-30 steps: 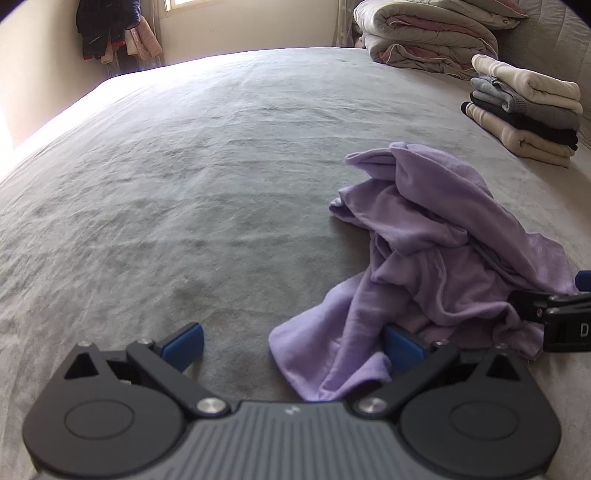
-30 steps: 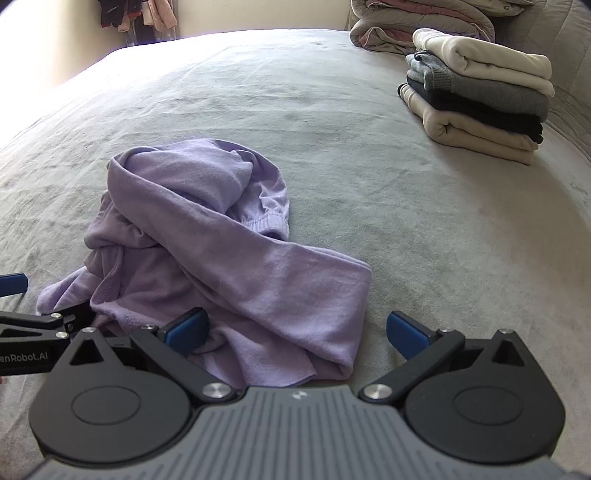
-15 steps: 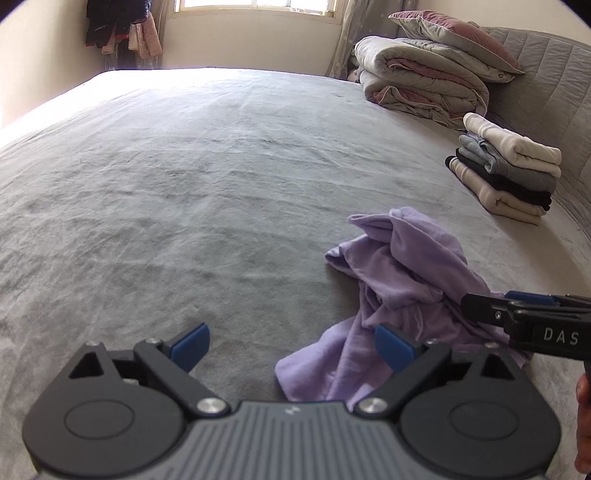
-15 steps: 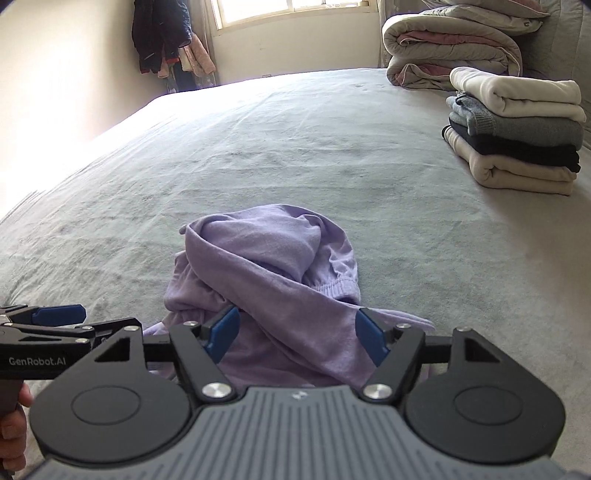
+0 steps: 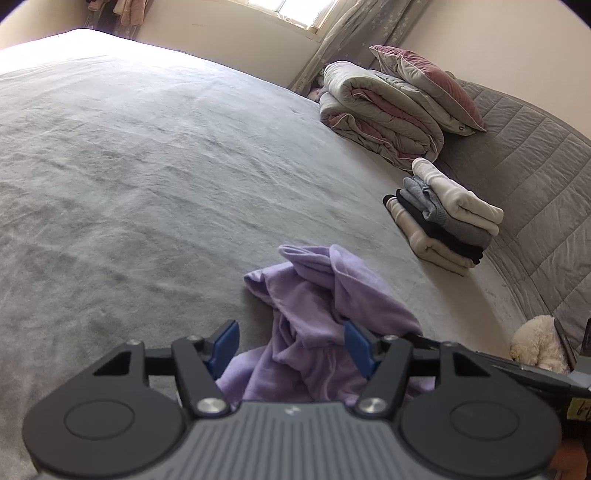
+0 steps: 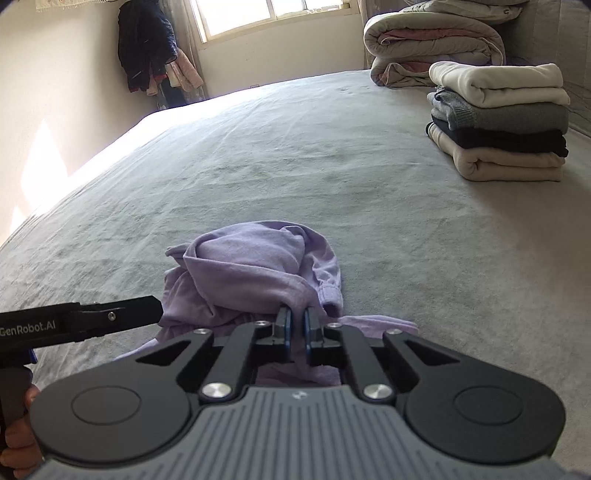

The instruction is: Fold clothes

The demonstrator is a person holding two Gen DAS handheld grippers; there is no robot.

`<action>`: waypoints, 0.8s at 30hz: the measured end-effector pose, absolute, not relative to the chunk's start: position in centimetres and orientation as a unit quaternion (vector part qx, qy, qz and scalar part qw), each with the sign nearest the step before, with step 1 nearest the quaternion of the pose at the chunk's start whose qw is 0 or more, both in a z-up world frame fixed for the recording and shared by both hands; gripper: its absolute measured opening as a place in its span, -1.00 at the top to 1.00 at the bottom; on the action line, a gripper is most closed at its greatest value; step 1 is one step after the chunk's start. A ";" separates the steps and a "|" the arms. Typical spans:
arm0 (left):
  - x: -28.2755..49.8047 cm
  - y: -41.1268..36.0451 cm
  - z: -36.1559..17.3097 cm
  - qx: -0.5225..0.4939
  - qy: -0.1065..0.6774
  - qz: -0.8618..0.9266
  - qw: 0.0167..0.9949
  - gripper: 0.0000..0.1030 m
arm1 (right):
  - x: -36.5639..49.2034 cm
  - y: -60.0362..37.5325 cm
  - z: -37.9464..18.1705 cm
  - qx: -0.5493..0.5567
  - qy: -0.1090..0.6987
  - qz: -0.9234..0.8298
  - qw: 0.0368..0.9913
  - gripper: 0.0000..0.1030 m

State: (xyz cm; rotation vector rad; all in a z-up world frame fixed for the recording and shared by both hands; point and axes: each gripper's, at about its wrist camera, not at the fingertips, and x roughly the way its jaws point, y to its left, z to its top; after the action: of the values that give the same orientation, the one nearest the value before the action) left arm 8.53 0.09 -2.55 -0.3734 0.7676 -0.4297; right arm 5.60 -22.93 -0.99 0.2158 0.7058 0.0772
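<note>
Right wrist view: the right gripper (image 6: 296, 322) has its blue-padded fingers pressed nearly together on a fold of the lilac garment (image 6: 255, 269), pinching the cloth at the near edge of the heap. The garment lies crumpled on the grey bedspread (image 6: 258, 158), bunched into a mound with one ribbed cuff or hem (image 6: 330, 295) hanging down just beside the pinch point. The left gripper (image 6: 147, 314) enters from the left edge of this view as a black bar marked "GenRobot.AI", its tip touching or just beside the left flank of the heap; whether it makes contact cannot be told from here. Part of a hand (image 6: 18, 435) shows at the lower left corner, around that gripper's handle. Left wrist view: the left gripper (image 5: 291, 345) has its fingers spread wide, with the lilac garment (image 5: 317, 314) lying between and beyond them; the cloth is not clamped. The right gripper's black body (image 5: 517, 369) crosses the lower right of this view. Against the quilted grey headboard (image 5: 535, 177) stands a stack of folded clothes (image 5: 443, 218), cream, grey, black and beige, well apart from the lilac garment. Behind the stack lies a rolled duvet (image 5: 376, 110) with a pillow (image 5: 428, 85) resting on it. A small white plush toy (image 5: 539, 343) sits at the bed's right edge. Dark coats (image 6: 147, 48) hang in the far corner beside the window (image 6: 266, 14).
</note>
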 end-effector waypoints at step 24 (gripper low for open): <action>3.6 -3.6 -1.5 -0.118 0.356 -0.339 0.863 0.99 | 2.9 -29.4 0.2 0.144 0.334 -0.014 0.931 0.69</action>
State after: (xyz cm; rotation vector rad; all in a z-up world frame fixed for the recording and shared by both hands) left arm 3.57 -3.63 -1.50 -0.2474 0.7460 -0.7117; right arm 2.92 -29.38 0.25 0.2956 0.6830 -0.0291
